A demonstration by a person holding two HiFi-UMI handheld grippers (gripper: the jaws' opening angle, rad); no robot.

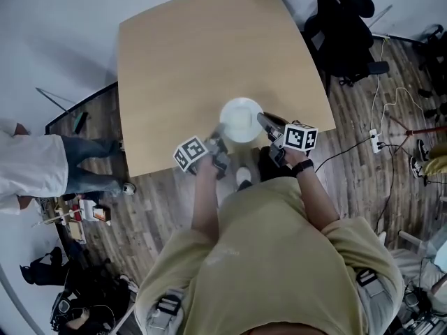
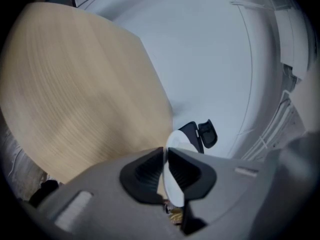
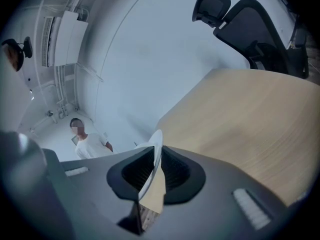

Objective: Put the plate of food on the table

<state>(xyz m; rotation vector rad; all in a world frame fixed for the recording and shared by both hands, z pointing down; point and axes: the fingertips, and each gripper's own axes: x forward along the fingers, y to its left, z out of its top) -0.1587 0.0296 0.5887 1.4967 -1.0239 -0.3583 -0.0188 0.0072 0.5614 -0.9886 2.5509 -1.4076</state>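
A round white plate [image 1: 241,121] lies on the light wooden table [image 1: 202,61], close to its near edge; I cannot make out any food on it from above. My left gripper [image 1: 222,145] is at the plate's near-left rim. In the left gripper view the white plate rim [image 2: 174,184] is pinched between the dark pads of the left gripper [image 2: 166,151]. My right gripper [image 1: 265,121] is at the plate's right rim. In the right gripper view the plate rim [image 3: 156,139] stands between the pads of the right gripper [image 3: 157,151], with a gap beside it.
A black office chair [image 1: 342,26] stands off the table's far right corner. Someone in a white top [image 1: 35,166] stands on the wood floor to the left. A power strip with cables [image 1: 374,139] lies on the floor to the right.
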